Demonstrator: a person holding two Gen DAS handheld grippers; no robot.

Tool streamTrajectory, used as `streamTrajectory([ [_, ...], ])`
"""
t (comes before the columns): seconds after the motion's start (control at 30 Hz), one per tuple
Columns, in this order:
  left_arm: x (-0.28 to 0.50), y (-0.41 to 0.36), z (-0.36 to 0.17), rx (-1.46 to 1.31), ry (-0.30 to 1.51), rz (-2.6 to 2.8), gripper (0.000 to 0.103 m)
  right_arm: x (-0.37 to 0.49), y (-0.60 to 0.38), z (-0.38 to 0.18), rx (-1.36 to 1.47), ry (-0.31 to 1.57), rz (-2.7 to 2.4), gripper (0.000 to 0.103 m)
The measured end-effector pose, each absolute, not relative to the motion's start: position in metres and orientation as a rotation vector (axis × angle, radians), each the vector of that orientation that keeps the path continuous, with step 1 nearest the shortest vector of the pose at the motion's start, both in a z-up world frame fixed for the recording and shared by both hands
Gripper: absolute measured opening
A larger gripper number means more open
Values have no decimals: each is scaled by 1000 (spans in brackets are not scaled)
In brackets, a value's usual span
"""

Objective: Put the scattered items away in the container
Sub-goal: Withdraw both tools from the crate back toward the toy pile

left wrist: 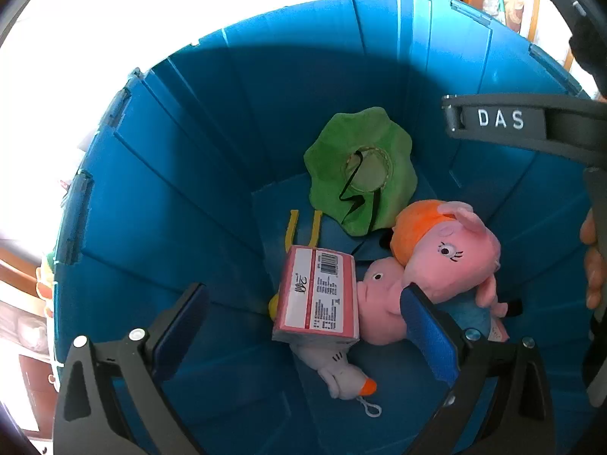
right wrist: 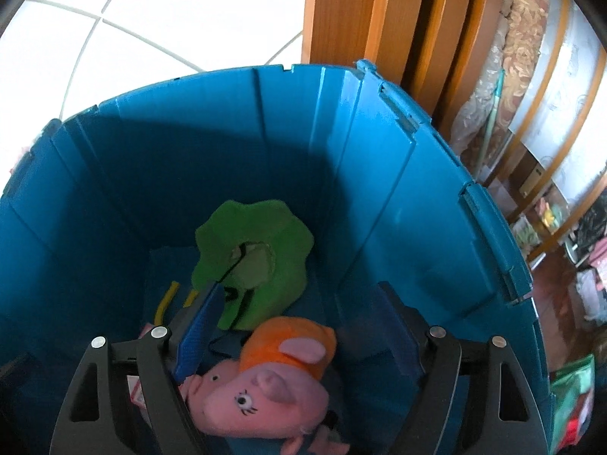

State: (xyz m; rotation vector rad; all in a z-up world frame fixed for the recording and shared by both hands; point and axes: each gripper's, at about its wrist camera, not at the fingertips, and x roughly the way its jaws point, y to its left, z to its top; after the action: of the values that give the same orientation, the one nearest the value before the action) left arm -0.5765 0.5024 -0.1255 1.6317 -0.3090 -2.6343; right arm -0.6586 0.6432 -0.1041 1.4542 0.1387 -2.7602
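A deep blue bin [left wrist: 189, 151] fills both views. On its floor lie a green plush leaf [left wrist: 356, 174], a pink pig plush in an orange dress [left wrist: 447, 254], a second pink pig [left wrist: 379, 299], a pink and white carton [left wrist: 318, 295], a white duck plush [left wrist: 341, 371] and yellow strips [left wrist: 292, 227]. My left gripper [left wrist: 303, 326] hangs open above the carton, holding nothing. My right gripper [right wrist: 299, 326] is open inside the bin [right wrist: 227, 151], over the orange-dressed pig [right wrist: 273, 390]; its pads do not touch the pig. The green leaf [right wrist: 258, 250] lies beyond.
A grey bar marked DAS [left wrist: 500, 119] and a person's hand [left wrist: 592, 265] cross the left wrist view at the right. Wooden furniture [right wrist: 360, 11] stands behind the bin on a white tiled floor [right wrist: 170, 7]. Cluttered shelves [right wrist: 550, 151] run along the right.
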Motion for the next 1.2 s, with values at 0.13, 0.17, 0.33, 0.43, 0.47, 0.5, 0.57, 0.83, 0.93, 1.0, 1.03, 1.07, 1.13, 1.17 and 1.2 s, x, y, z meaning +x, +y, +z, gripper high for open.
streamTrajectory([
  [0.13, -574, 501, -124, 1636, -304, -2626, 102, -657, 644, -104, 1468, 129, -2751, 80],
  [0.17, -573, 501, -124, 1630, -305, -2623, 102, -657, 644, -105, 1469, 125, -2749, 80],
  [0.33, -567, 502, -117, 1615, -289, -2630, 102, -654, 645, -101, 1480, 105, -2746, 80],
  [0.43, -562, 502, -112, 1598, -291, -2636, 102, -650, 646, -93, 1474, 92, -2724, 80],
  [0.47, -560, 502, -110, 1597, -283, -2639, 102, -648, 645, -90, 1472, 116, -2724, 80],
  [0.5, -558, 501, -107, 1593, -267, -2645, 102, -645, 645, -88, 1464, 144, -2731, 80],
  [0.57, -550, 499, -98, 1575, -229, -2666, 102, -637, 646, -80, 1449, 179, -2748, 80],
  [0.83, -492, 486, -46, 1412, -187, -2816, 102, -575, 645, -27, 1322, 217, -2800, 83],
  [0.93, -460, 467, -23, 1315, -177, -2873, 102, -538, 633, -1, 1237, 224, -2828, 84],
  [1.0, -437, 452, -9, 1245, -179, -2903, 102, -513, 620, 13, 1179, 239, -2846, 87],
  [1.03, -423, 442, -2, 1207, -175, -2916, 102, -499, 611, 19, 1150, 244, -2848, 89],
  [1.07, -407, 430, 5, 1162, -173, -2927, 102, -482, 599, 26, 1115, 244, -2851, 91],
  [1.13, -376, 406, 17, 1048, -186, -2923, 102, -457, 580, 35, 1058, 231, -2848, 95],
  [1.17, -358, 391, 24, 975, -200, -2915, 102, -440, 567, 41, 1016, 219, -2847, 99],
  [1.2, -342, 378, 29, 920, -207, -2907, 102, -424, 554, 46, 975, 204, -2844, 101],
])
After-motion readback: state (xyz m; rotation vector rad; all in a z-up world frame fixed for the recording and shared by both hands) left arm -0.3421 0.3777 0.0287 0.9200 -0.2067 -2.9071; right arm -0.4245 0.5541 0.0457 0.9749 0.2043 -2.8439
